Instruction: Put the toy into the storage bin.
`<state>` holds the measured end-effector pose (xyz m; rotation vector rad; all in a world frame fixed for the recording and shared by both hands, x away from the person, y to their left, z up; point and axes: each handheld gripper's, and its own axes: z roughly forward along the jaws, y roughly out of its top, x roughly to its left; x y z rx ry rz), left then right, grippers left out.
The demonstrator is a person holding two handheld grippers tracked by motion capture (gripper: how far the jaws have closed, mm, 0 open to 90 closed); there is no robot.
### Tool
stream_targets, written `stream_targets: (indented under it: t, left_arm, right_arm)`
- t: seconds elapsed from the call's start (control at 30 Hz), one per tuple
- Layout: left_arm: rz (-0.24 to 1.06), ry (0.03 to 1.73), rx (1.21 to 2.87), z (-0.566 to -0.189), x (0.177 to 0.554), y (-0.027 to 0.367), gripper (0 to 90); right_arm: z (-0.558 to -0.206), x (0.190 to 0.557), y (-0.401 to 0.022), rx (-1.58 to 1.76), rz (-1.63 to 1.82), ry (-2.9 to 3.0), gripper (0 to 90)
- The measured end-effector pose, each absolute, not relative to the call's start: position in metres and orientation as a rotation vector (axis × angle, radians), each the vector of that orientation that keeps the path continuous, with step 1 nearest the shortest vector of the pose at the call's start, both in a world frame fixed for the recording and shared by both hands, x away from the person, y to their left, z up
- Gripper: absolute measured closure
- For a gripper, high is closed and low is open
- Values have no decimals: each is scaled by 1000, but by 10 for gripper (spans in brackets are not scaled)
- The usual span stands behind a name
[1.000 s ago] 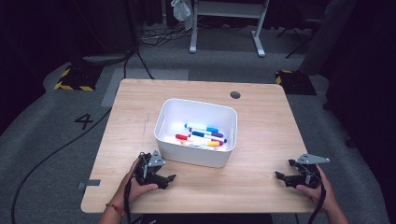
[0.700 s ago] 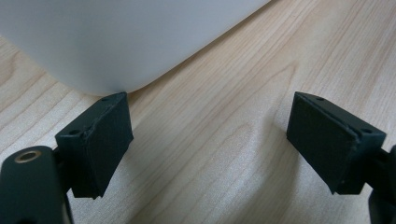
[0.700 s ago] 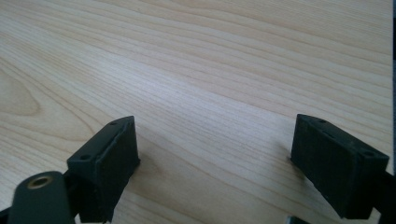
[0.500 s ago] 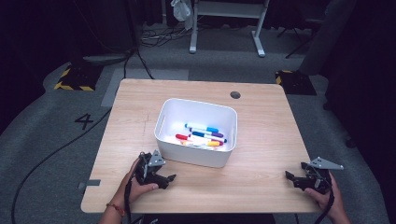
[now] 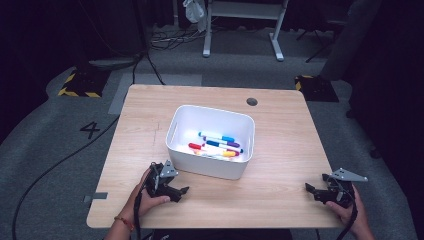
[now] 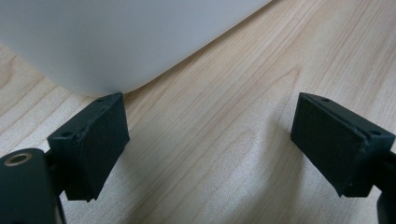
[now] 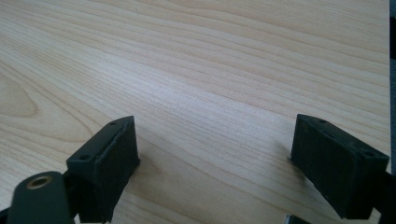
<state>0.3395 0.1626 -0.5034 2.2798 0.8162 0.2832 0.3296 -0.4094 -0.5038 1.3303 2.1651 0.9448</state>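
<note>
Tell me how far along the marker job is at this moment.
Several markers already lie inside the white bin. Nothing is in hand: the left gripper sits open beside the bin's near corner, and the right gripper sits open over bare table. No loose markers remain on the table, so it looks finished.

A pale wooden surface (image 5: 285,135) carries a white bin (image 5: 212,142) of markers at its middle, slightly left.

Left gripper (image 6: 212,144) gapes wide over the wooden table (image 6: 243,102) — white bin (image 6: 116,37) just ahead.
</note>
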Motion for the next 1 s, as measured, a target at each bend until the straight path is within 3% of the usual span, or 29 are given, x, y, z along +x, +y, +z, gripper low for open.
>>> stream_targets:
  t: [1.0]
  left_arm:
    - [281, 810, 2283, -503, 341, 162, 104]
  right_arm:
    - [-504, 330, -409, 1330, 945, 2166, 151]
